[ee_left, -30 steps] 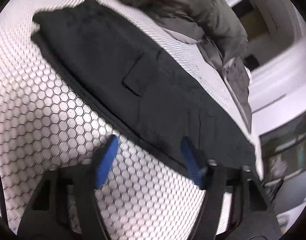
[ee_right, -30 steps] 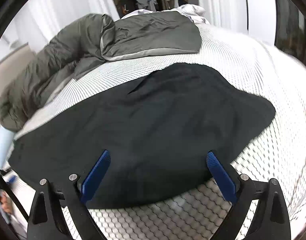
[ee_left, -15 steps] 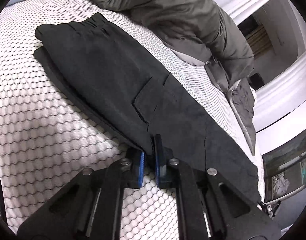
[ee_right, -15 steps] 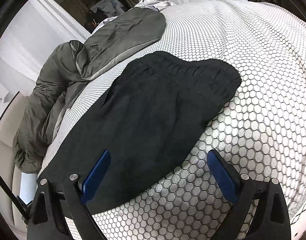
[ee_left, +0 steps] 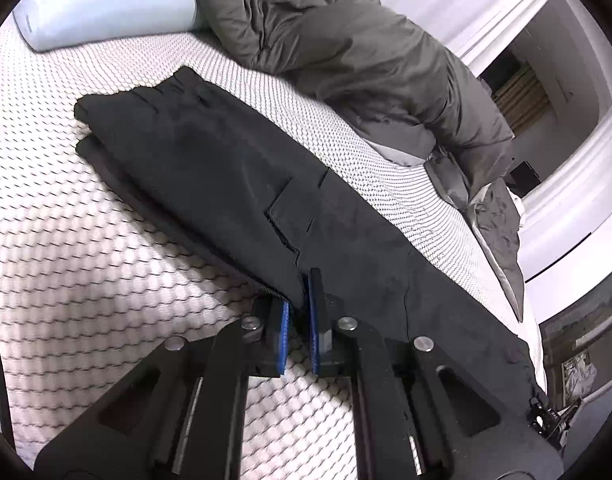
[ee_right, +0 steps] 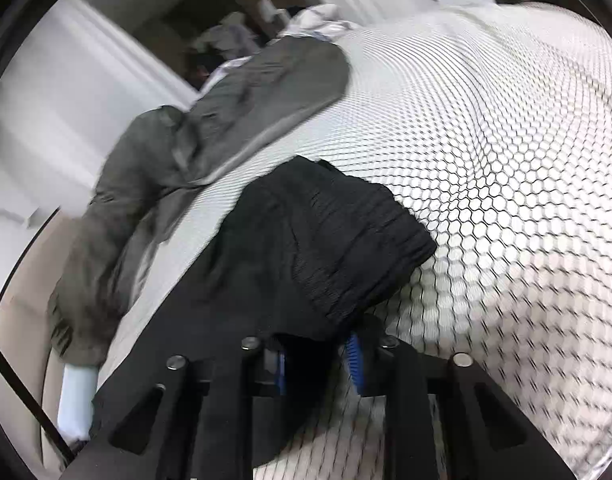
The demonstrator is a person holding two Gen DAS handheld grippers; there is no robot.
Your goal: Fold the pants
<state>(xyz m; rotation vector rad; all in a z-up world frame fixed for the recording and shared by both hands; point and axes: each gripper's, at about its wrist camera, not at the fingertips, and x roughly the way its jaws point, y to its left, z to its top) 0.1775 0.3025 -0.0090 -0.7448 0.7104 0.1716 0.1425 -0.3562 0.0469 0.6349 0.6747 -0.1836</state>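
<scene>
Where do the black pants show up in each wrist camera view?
Left wrist: black pants run diagonally from upper left to lower right, edge pinched in the left gripper.
Right wrist: bunched at centre, the right gripper closing on them.
Shared landmark: grey duvet.

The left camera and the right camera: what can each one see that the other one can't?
Only the left view shows the pants' pocket flap, a pale blue pillow, and the left hand-held gripper shut on the pants' edge.

Only the right view shows the ribbed waistband up close, with the right hand-held gripper closing on fabric beside it.

Both show the black pants, the grey duvet and the honeycomb-patterned mattress.
</scene>
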